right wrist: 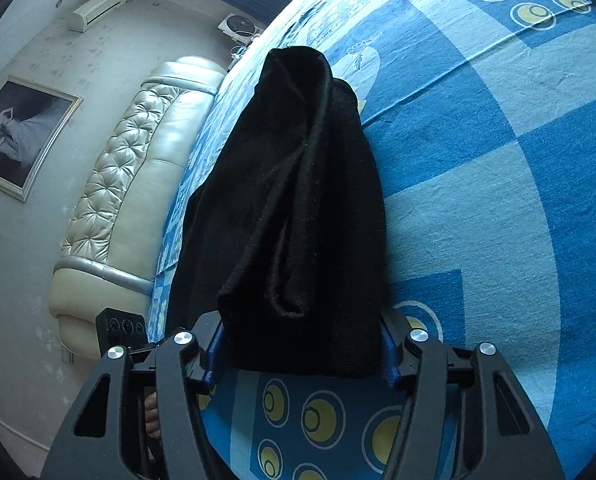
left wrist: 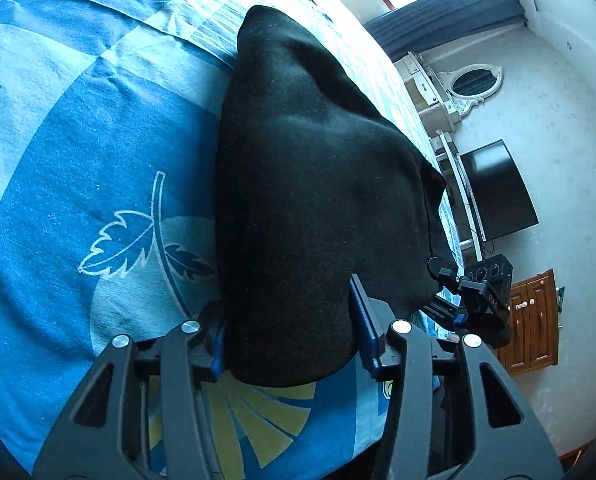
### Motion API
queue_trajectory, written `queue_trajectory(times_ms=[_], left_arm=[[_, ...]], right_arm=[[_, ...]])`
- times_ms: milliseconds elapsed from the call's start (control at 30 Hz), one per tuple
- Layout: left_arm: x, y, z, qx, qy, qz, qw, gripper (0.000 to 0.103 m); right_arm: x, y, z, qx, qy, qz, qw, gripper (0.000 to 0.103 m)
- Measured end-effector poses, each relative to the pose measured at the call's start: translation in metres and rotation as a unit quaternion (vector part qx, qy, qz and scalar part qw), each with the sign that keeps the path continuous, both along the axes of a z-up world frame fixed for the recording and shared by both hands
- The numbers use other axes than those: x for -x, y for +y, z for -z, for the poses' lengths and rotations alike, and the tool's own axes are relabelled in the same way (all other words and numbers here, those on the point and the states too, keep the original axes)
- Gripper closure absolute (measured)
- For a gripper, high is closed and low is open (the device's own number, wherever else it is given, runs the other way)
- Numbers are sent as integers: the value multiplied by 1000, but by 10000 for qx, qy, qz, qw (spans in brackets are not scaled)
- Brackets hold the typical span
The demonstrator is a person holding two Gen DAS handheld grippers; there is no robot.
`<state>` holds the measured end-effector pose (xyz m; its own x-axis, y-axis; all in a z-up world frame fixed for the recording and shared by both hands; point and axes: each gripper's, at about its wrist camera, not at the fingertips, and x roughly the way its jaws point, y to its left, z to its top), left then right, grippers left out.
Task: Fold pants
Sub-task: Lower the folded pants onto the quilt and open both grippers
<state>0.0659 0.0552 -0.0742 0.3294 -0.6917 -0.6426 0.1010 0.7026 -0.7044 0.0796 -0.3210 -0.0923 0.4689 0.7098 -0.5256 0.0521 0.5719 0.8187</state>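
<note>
Black pants [left wrist: 314,184] hang lifted over a bed with a blue patterned sheet [left wrist: 98,160]. My left gripper [left wrist: 290,336] is shut on one end of the pants, the cloth bunched between its blue pads. My right gripper [right wrist: 302,352] is shut on the other end of the pants [right wrist: 298,200], which drape away from it in long folds. The right gripper [left wrist: 478,296] also shows in the left wrist view, at the pants' far corner. The far end of the pants touches the sheet [right wrist: 478,160].
A padded cream headboard [right wrist: 138,184] runs along the bed's edge. A framed picture [right wrist: 18,136] hangs on the wall. A dark monitor [left wrist: 498,192], a white mirror [left wrist: 472,84] and a wooden cabinet [left wrist: 534,320] stand beyond the bed.
</note>
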Motion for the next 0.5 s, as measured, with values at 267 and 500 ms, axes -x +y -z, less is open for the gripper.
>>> queue_trajectory(times_ms=[267,500], left_arm=[[4,-6,-20,-389,-103,-50,9992,65],[13,-7,-29,-499,-165,71,9986,66]], right_arm=[[11,-5,-11,-85,-7,121,9999,64],[30,-10,-10,-198,110,150,9996,65]])
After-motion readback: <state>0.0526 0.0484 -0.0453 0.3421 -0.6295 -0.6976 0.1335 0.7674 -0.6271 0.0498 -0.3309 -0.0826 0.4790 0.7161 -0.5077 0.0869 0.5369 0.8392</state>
